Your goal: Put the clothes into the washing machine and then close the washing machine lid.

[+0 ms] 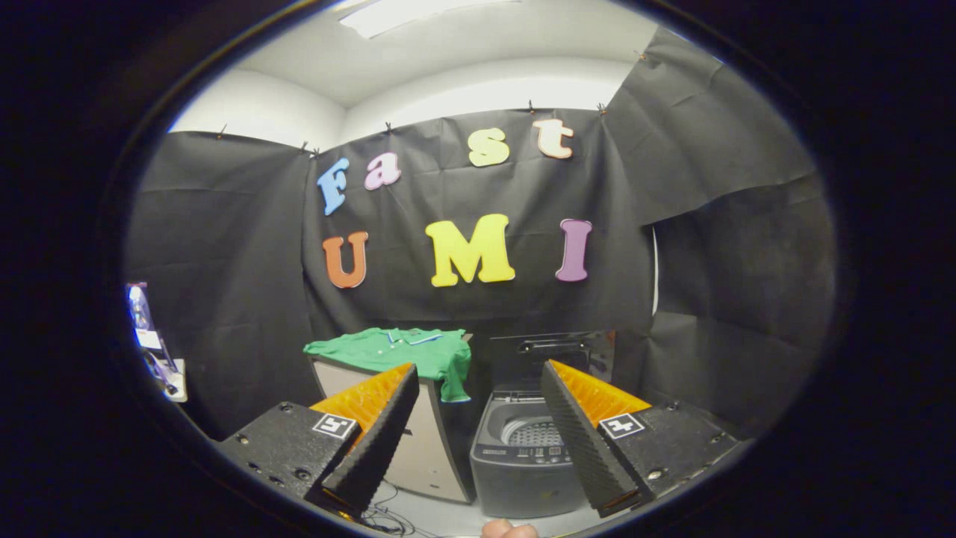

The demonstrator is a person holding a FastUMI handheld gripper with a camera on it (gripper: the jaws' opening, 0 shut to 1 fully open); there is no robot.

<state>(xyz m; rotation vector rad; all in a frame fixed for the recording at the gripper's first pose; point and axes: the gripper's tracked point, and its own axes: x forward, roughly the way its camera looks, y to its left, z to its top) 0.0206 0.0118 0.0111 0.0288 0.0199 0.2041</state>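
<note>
A green shirt (407, 351) lies spread on top of a pale cabinet (426, 441), one corner hanging over its right side. To the right of the cabinet stands a small dark grey top-loading washing machine (515, 456). Its lid (556, 351) is raised upright at the back, and the perforated drum (534, 432) shows inside. My gripper (478, 373) is open, well short of both, with nothing between its fingers. The shirt sits beyond the left finger, the washing machine between and beyond the two.
Black cloth walls close the booth behind and on both sides. Some clutter with a shiny item (146, 329) sits at the far left wall. Cables (388, 515) lie on the pale floor in front of the cabinet. A fingertip (508, 529) shows below the fingers.
</note>
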